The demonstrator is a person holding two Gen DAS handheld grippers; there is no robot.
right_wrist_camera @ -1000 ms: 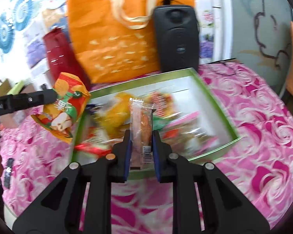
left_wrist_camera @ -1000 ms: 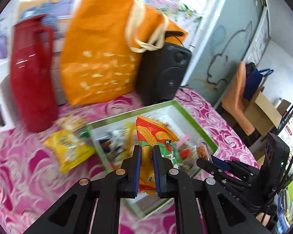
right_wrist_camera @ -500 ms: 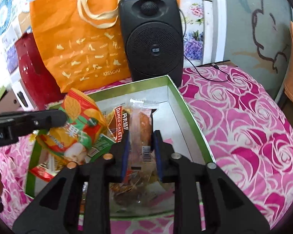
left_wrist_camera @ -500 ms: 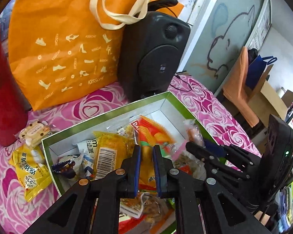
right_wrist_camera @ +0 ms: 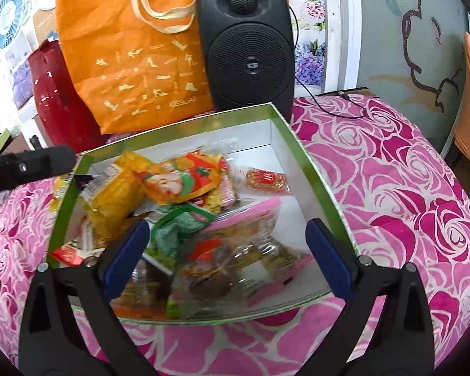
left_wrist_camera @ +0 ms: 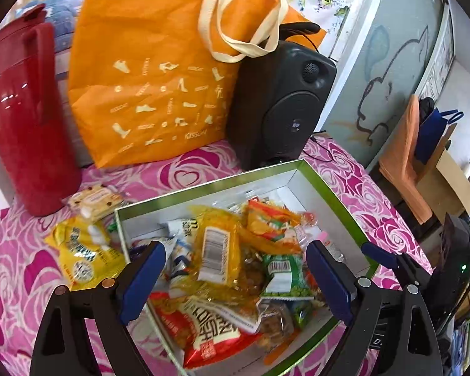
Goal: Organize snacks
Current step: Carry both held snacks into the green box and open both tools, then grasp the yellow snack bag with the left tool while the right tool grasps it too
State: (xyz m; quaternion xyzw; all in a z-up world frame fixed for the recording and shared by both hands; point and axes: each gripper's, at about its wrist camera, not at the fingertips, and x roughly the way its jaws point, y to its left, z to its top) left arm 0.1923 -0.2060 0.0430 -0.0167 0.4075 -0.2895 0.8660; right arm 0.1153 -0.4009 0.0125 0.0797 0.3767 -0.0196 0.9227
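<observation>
A green-rimmed box point(left_wrist_camera: 335, 194) point(right_wrist_camera: 316, 169) with a white inside holds several snack packets. The orange packet with a leaf print point(left_wrist_camera: 271, 219) point(right_wrist_camera: 178, 181) lies on top of the pile, and a small clear-wrapped pastry point(right_wrist_camera: 266, 180) lies near the box's far wall. My left gripper point(left_wrist_camera: 235, 279) hangs open over the near part of the box, nothing between its fingers. My right gripper point(right_wrist_camera: 225, 260) is open too, above the box's front. A yellow packet point(left_wrist_camera: 81, 257) and a cookie pack point(left_wrist_camera: 95, 199) lie on the cloth left of the box.
A red thermos jug point(left_wrist_camera: 28, 116), an orange tote bag point(left_wrist_camera: 159, 75) and a black speaker point(right_wrist_camera: 249, 47) stand behind the box on the pink rose tablecloth point(right_wrist_camera: 407, 188). A cable point(right_wrist_camera: 335, 106) trails by the speaker. The right gripper's body point(left_wrist_camera: 429, 279) sits beside the box.
Both grippers have opened. The left one let the orange leaf-print packet fall into the box, and the right one let go of the clear-wrapped pastry, which now lies inside.
</observation>
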